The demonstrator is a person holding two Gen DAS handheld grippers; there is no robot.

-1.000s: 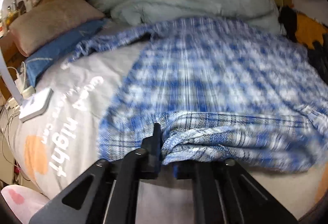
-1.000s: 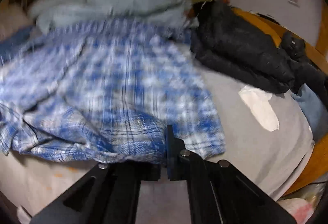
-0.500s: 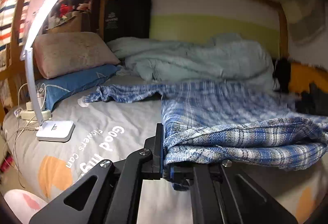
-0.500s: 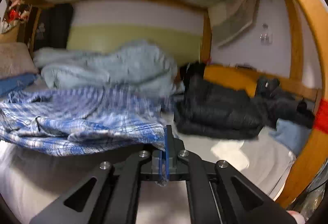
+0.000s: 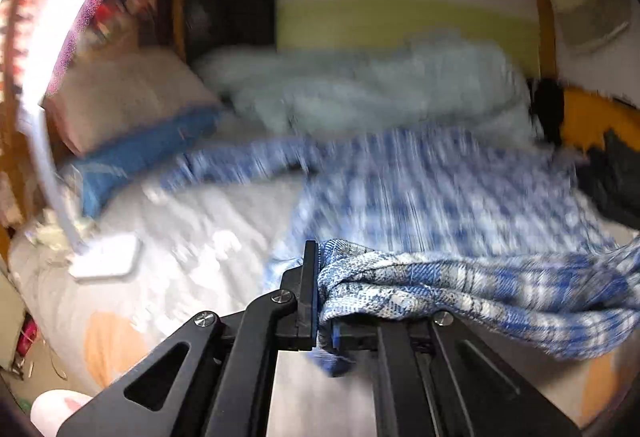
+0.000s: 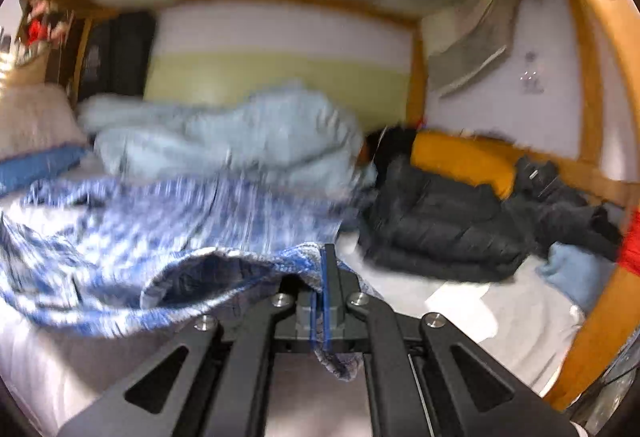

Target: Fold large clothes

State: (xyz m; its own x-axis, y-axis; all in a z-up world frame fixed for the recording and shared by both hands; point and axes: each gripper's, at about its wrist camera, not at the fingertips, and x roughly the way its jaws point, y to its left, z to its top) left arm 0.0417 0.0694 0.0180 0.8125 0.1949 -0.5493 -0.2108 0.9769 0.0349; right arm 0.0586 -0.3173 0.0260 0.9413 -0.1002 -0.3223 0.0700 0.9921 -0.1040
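A blue and white plaid shirt (image 5: 440, 197) lies spread over the grey bed sheet (image 5: 192, 237), one sleeve stretched toward the pillows. Its near hem is lifted off the bed. My left gripper (image 5: 320, 277) is shut on the hem's left corner, which bunches between the jaws and drapes off to the right. In the right wrist view the same plaid shirt (image 6: 160, 237) sags to the left, and my right gripper (image 6: 325, 277) is shut on its right corner, a flap of cloth hanging below the jaws. Both views are blurred.
A pale blue duvet (image 5: 360, 93) is heaped at the head of the bed, with a beige pillow (image 5: 120, 97) and blue pillow (image 5: 140, 153) left. A white desk lamp (image 5: 104, 257) stands on the sheet's left edge. A black puffer jacket (image 6: 440, 229) lies right, by the wooden frame (image 6: 600, 37).
Both grippers have risen with the shirt's near hem, lifting it off the sheet. The views tilted up from the bed surface to the headboard and wall.
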